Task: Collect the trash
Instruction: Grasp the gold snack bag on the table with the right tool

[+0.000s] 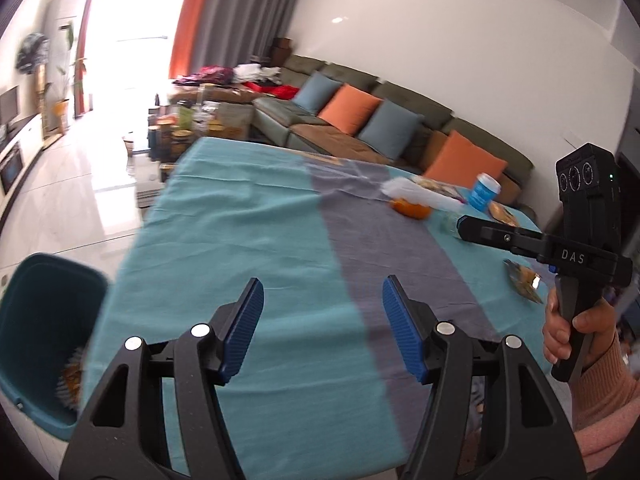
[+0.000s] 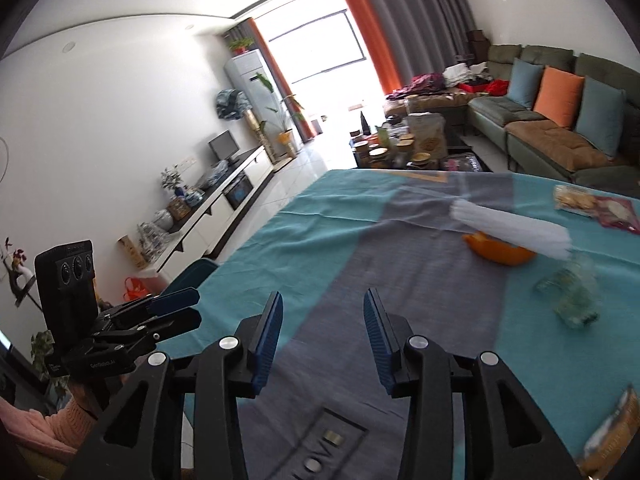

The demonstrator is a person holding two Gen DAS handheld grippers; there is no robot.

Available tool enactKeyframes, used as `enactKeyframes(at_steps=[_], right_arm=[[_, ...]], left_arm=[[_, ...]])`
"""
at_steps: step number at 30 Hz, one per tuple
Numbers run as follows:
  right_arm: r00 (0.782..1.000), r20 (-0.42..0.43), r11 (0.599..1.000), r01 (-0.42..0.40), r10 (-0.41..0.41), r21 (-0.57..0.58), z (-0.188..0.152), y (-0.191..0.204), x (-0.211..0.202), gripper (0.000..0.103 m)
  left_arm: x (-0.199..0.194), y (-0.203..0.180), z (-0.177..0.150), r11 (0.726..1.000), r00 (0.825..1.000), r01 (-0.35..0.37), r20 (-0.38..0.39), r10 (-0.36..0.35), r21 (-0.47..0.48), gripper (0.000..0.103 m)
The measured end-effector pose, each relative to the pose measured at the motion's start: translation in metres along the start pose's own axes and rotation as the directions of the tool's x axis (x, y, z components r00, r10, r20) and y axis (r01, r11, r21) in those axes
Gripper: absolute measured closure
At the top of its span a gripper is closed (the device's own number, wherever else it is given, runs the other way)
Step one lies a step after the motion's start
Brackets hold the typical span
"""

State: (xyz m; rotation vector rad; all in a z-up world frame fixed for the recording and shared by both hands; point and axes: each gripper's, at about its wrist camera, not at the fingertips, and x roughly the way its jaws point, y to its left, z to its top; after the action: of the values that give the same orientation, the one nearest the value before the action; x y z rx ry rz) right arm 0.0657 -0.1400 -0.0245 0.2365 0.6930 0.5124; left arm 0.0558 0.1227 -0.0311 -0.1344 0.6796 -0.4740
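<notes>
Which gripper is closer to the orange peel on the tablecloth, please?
The right. The right gripper reaches out over the table with its tip just short of the orange peel, jaws empty. The left gripper hangs back over the near edge, beside the bin.

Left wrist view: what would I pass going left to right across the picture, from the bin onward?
Teal trash bin → left gripper → orange peel → blue paper cup → right gripper, with the hand holding it.

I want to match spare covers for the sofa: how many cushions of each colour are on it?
Blue square fabric cushions: 2
Orange square fabric cushions: 2
Total: 4
</notes>
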Motion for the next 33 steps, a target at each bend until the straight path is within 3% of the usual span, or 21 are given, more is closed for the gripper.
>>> enactKeyframes(at_steps=[8, 17, 22, 29, 33], right_arm=[[0.971, 0.070, 0.965, 0.218, -0.230, 0.148, -0.025, -0.072, -0.065, 0.062], [0.935, 0.054, 0.912, 0.328, -0.350, 0.246, -0.055, -0.131, -0.101, 0.062], [0.940, 0.027, 0.901, 0.316, -0.339, 0.296, -0.070, -0.154, -0.109, 0.062], [0.969, 0.012, 0.904, 0.224, -0.245, 0.364, -0.084, -0.168, -0.106, 0.062], [0.979, 0.014, 0.916, 0.184, -0.202, 0.356, -0.084, -0.161, -0.099, 0.062]], left_arm=[[0.054, -0.089, -0.004, 0.980, 0.983, 0.165, -0.102, -0.154, 0.110, 0.042], [0.109, -0.167, -0.017, 0.941, 0.935, 0.306, -0.231, -0.269, 0.142, 0.042], [0.126, -0.195, -0.019, 0.919, 0.907, 0.366, -0.276, -0.317, 0.148, 0.042], [0.147, -0.227, -0.025, 0.895, 0.871, 0.424, -0.333, -0.362, 0.136, 0.042], [0.152, -0.232, -0.028, 0.896, 0.866, 0.423, -0.350, -0.356, 0.134, 0.042]])
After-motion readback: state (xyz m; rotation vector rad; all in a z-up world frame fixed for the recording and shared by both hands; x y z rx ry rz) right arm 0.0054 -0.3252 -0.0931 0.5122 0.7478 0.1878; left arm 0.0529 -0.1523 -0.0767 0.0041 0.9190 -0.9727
